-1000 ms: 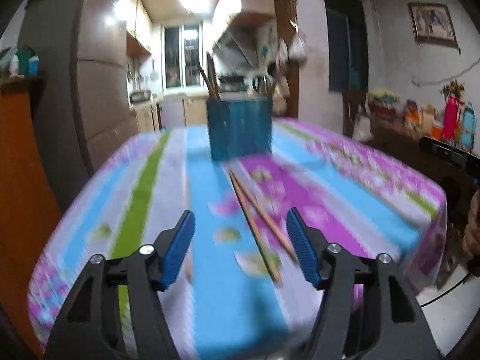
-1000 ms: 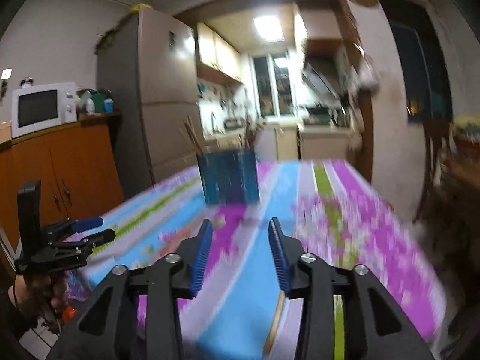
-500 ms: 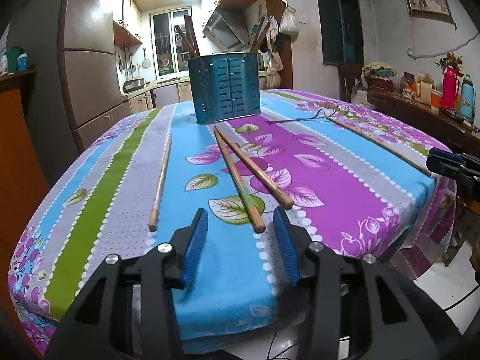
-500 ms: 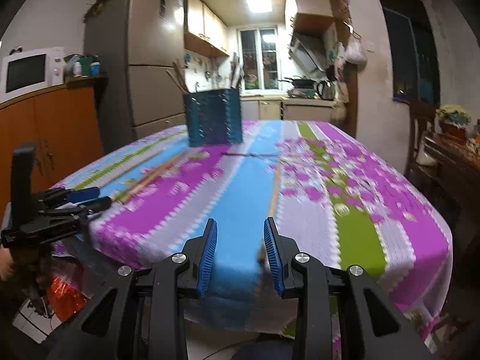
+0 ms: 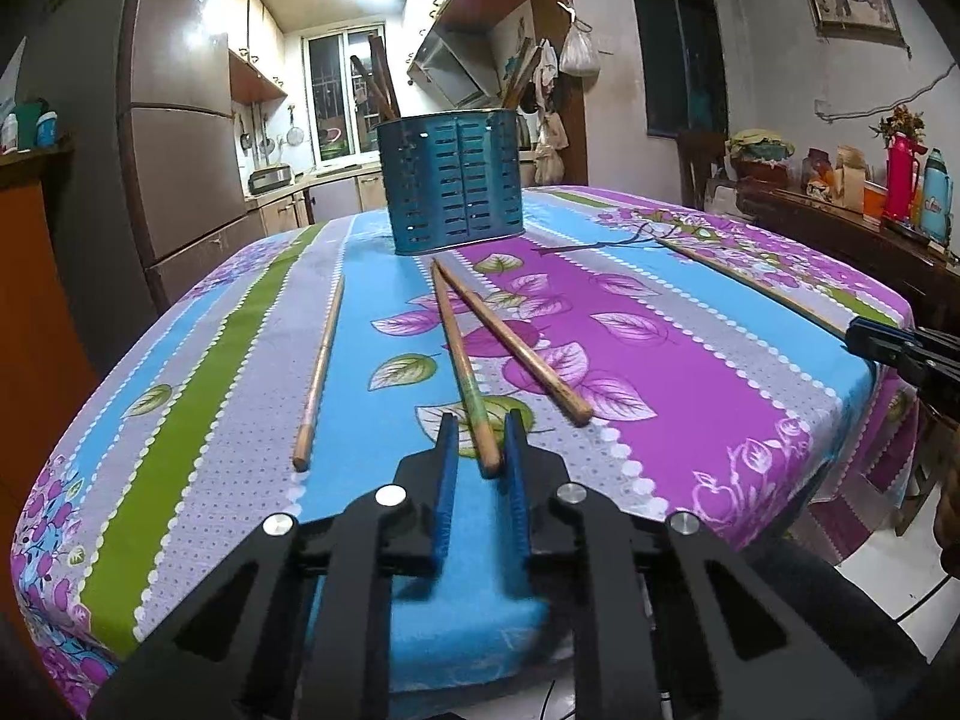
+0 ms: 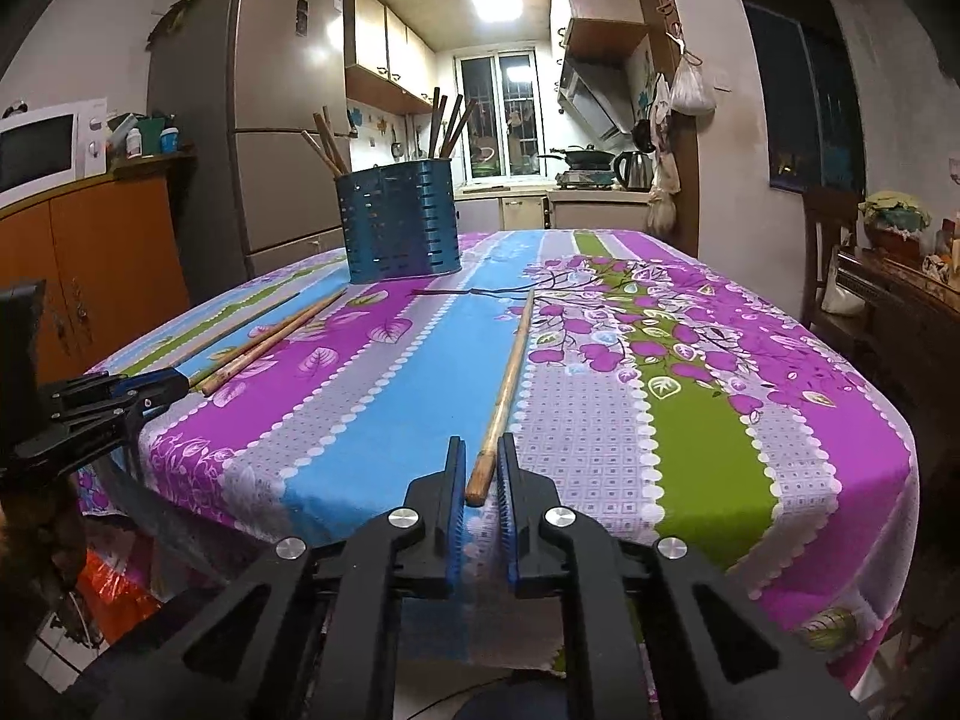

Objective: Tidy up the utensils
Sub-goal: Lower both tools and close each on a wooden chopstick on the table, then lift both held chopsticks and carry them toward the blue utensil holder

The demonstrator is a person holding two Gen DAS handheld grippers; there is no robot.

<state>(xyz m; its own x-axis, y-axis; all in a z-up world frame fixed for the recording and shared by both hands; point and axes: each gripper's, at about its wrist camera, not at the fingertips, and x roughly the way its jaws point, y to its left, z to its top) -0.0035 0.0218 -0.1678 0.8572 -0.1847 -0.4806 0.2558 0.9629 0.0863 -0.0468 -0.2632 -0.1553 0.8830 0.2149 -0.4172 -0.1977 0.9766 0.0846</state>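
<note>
A blue slotted utensil holder stands at the far end of the table with several chopsticks in it; it also shows in the right wrist view. My left gripper is narrowly open, its jaws on either side of the near end of a greenish wooden chopstick, not clamped. A second chopstick lies just right of it, a third to the left. My right gripper is narrowly open around the near end of a lone chopstick.
The table carries a striped floral cloth and its near edge is right below both grippers. A fridge and orange cabinet stand to the left. A dark sideboard with flasks is at the right.
Both grippers have moved forward over the table edge and narrowed their jaws. Each now has a chopstick end between its fingers.
</note>
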